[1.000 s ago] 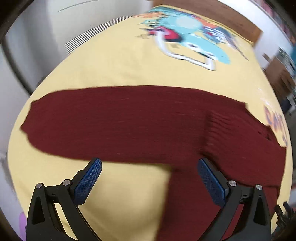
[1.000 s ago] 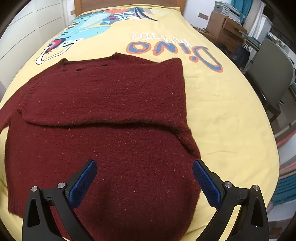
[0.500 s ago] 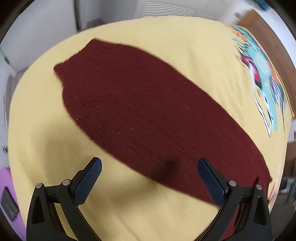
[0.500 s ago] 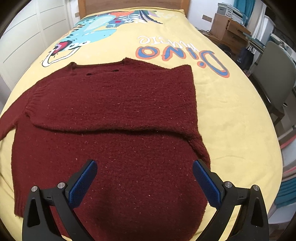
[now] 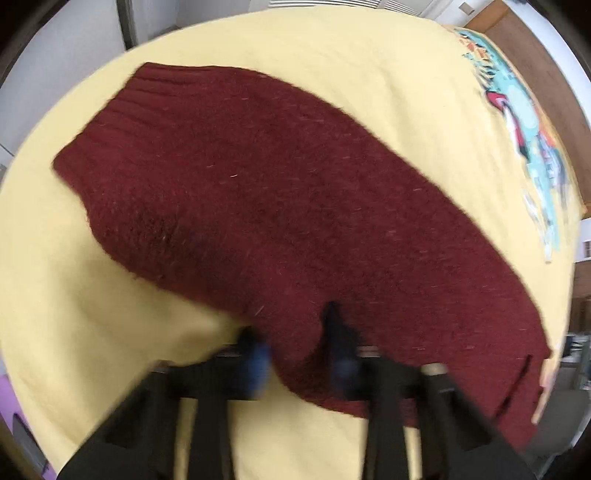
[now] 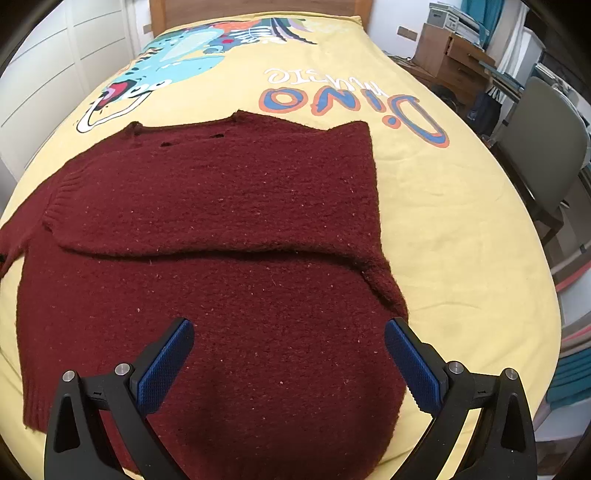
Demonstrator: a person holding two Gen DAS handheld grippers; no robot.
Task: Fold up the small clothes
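Dark red knitted sweater is lying flat on the yellow dinosaur-print bedspread, one sleeve folded across its chest. Your left gripper is pinching the other sleeve's edge, image blurred. Your right gripper is hovering spread wide above the hem.

A yellow dinosaur-print bedspread, a grey chair beside it

Location: a home bedroom. I work on a bed with a yellow dinosaur-print duvet and wooden headboard. White wardrobe doors stand left; a chair and cluttered desk stand right.
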